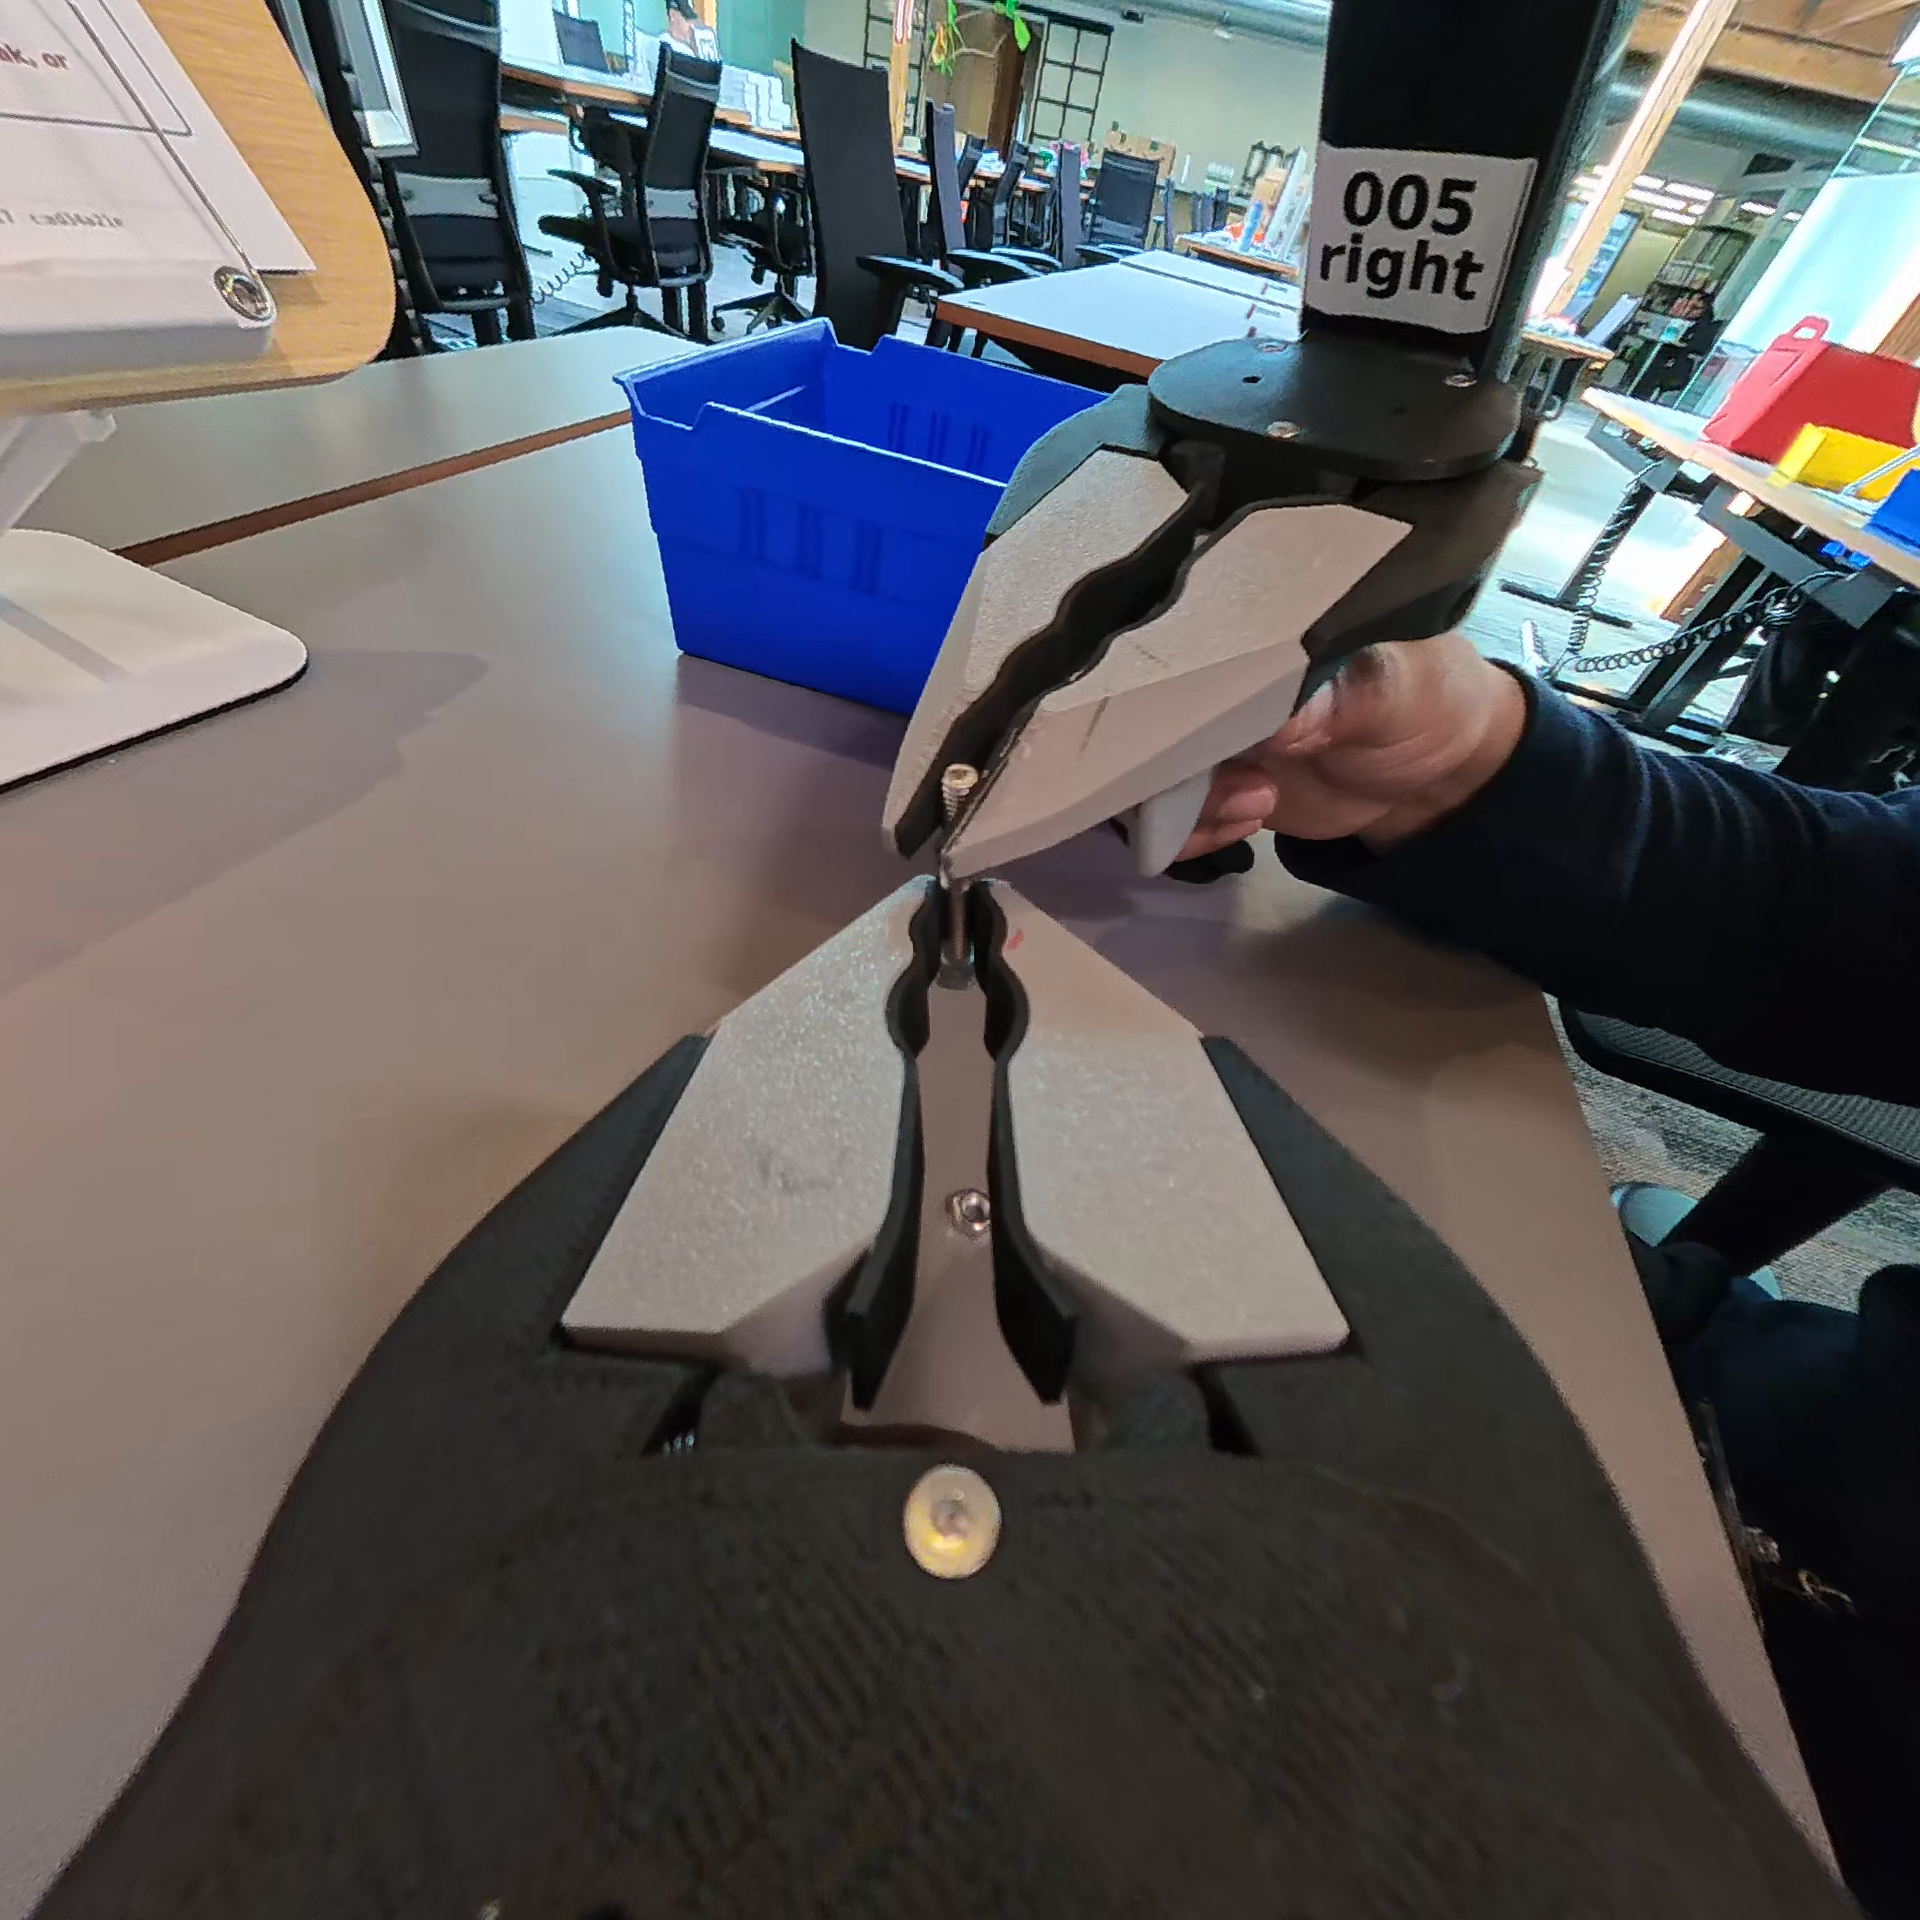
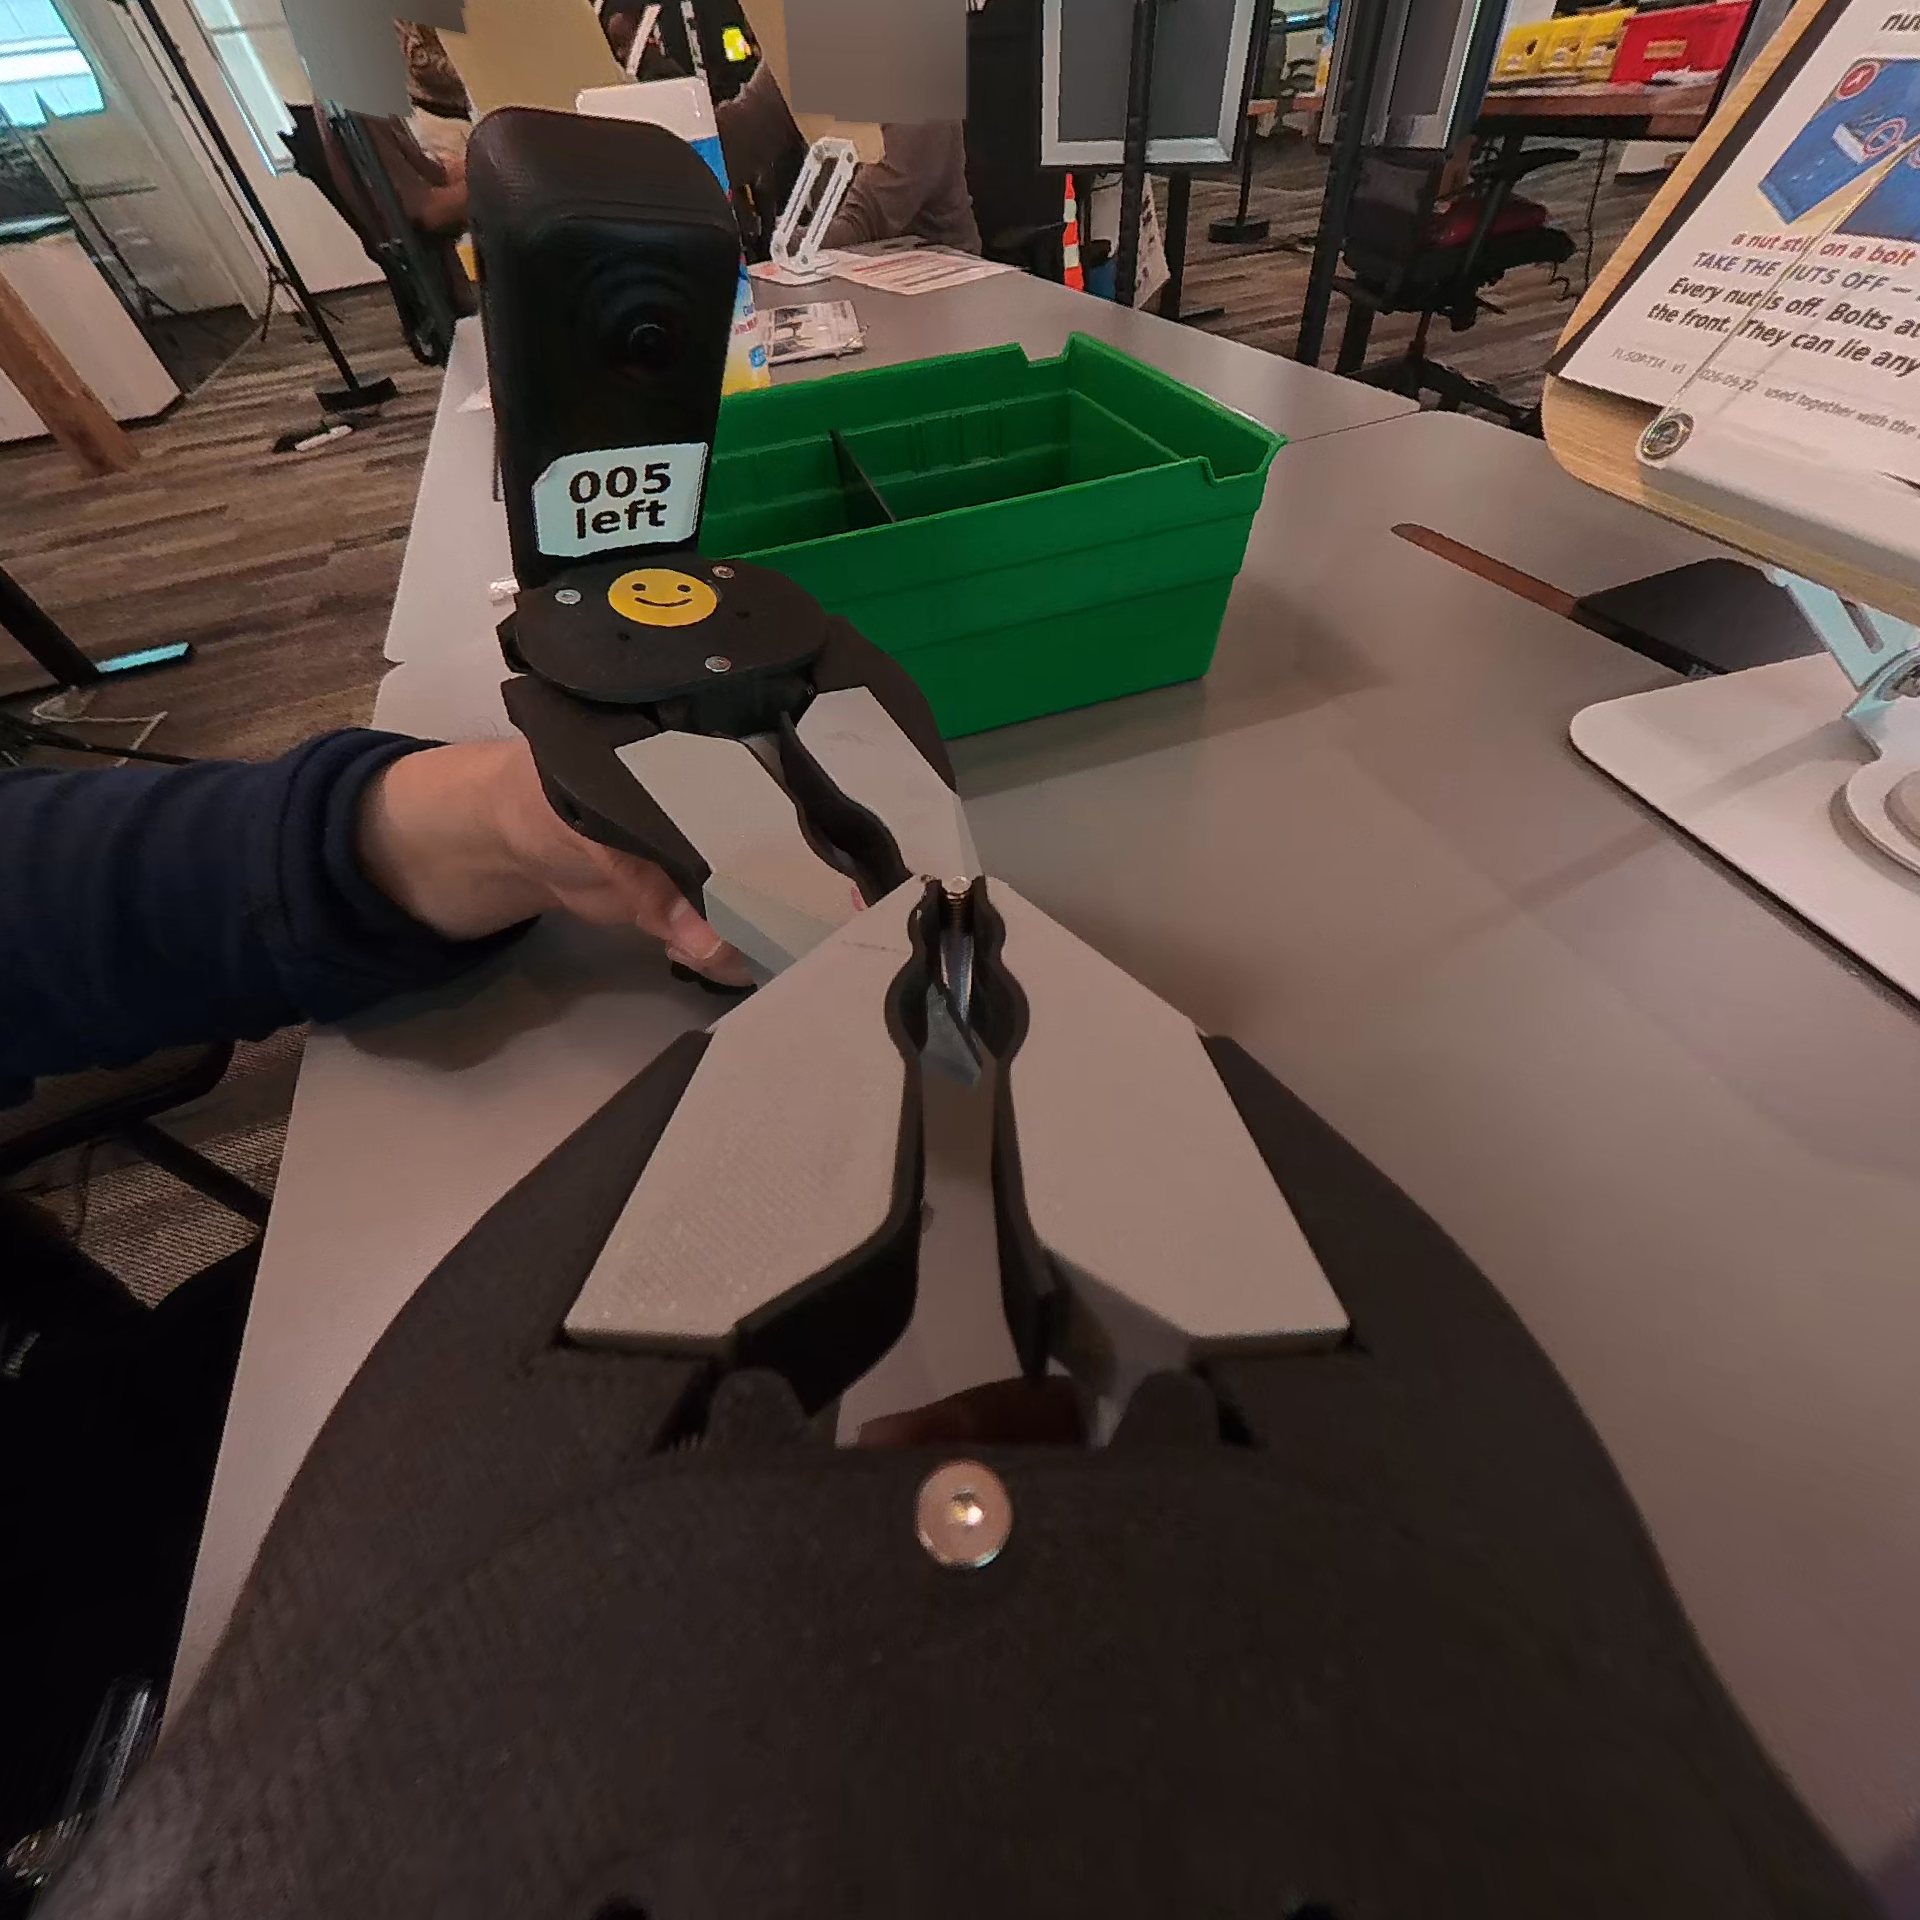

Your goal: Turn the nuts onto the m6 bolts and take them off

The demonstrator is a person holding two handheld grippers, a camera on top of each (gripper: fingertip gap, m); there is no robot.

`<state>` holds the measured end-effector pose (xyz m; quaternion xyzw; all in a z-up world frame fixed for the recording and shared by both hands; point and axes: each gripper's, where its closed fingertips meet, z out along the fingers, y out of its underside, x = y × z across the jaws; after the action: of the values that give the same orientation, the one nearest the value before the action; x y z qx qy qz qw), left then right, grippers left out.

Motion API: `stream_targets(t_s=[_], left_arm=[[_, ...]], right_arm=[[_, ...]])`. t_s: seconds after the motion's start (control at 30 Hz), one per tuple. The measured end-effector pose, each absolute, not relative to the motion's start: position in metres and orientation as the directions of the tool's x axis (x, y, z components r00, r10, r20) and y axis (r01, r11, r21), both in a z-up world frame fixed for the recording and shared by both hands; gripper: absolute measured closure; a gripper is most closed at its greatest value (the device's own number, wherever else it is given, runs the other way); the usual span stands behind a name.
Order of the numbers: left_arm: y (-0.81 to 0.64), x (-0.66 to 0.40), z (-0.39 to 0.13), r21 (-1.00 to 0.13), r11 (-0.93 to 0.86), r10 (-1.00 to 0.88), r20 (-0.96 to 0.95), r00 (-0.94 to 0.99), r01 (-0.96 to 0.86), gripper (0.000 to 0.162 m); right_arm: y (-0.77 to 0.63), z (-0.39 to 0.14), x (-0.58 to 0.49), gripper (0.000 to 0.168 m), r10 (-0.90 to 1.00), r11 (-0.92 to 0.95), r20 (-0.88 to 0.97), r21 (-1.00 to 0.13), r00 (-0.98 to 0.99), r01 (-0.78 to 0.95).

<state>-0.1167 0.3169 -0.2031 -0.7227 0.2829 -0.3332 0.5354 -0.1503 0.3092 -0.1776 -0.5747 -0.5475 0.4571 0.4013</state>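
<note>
A steel bolt (image 1: 951, 805) stands almost upright above the grey table (image 1: 416, 935), with its threaded end up. My right gripper (image 1: 940, 847) comes in from the upper right and is shut on the upper part of its shaft. My left gripper (image 1: 951, 904) is shut on the lower part of the shaft, where a dark hex piece (image 1: 954, 977) shows; I cannot tell whether it is the head or a nut. In the right wrist view the bolt's threaded end (image 2: 957, 914) pokes out at the right gripper's (image 2: 956, 899) tips, with the left gripper (image 2: 925, 878) just left of it. A loose nut (image 1: 966, 1210) lies on the table under my left fingers.
A blue bin (image 1: 831, 520) stands behind the grippers in the left wrist view. A green bin (image 2: 987, 561) with a divider stands behind them in the right wrist view. A sign stand with a white base (image 1: 104, 644) is at the table's side and also shows in the right wrist view (image 2: 1766, 260). The person's hands (image 1: 1382, 748) hold both handles.
</note>
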Motion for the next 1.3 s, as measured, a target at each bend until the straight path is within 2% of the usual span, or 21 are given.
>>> stream_targets(t_s=[0.13, 0.33, 0.53, 0.73, 0.93, 1.03, 1.13, 1.23, 1.3], left_arm=[[0.320, -0.125, -0.207, -0.961, -0.267, -0.752, 0.163, 0.639, -0.070, 0.159], [0.324, -0.141, -0.205, -0.967, -0.243, -0.735, 0.135, 0.664, -0.072, 0.159], [0.330, -0.149, -0.208, -0.968, -0.237, -0.709, 0.115, 0.695, -0.081, 0.159], [0.332, -0.151, -0.206, -0.969, -0.235, -0.698, 0.115, 0.707, -0.075, 0.159], [0.332, -0.149, -0.207, -0.969, -0.231, -0.701, 0.103, 0.706, -0.088, 0.159], [0.332, -0.150, -0.205, -0.970, -0.231, -0.699, 0.108, 0.707, -0.081, 0.159], [0.331, -0.149, -0.205, -0.969, -0.235, -0.701, 0.112, 0.704, -0.081, 0.159], [0.331, -0.148, -0.210, -0.962, -0.256, -0.704, 0.118, 0.701, -0.095, 0.159], [0.331, -0.148, -0.213, -0.959, -0.261, -0.700, 0.111, 0.706, -0.109, 0.159]], right_arm=[[0.308, -0.176, -0.140, 0.162, 0.993, -0.091, -0.106, -0.962, -0.045, 0.259], [0.286, -0.234, -0.132, 0.153, 0.982, -0.013, -0.106, -0.864, -0.156, 0.504], [0.281, -0.270, -0.131, 0.153, 0.993, 0.069, -0.008, -0.760, -0.115, 0.646], [0.288, -0.277, -0.130, 0.150, 0.999, 0.027, 0.042, -0.737, 0.005, 0.676], [0.286, -0.286, -0.135, 0.150, 1.000, 0.018, 0.028, -0.717, 0.003, 0.696], [0.287, -0.287, -0.137, 0.161, 0.999, 0.021, 0.034, -0.718, 0.005, 0.696], [0.287, -0.287, -0.136, 0.161, 1.000, 0.012, 0.025, -0.721, 0.008, 0.693], [0.287, -0.287, -0.135, 0.152, 1.000, 0.003, 0.021, -0.723, 0.017, 0.691], [0.288, -0.287, -0.135, 0.153, 1.000, 0.000, 0.020, -0.725, 0.020, 0.688]])
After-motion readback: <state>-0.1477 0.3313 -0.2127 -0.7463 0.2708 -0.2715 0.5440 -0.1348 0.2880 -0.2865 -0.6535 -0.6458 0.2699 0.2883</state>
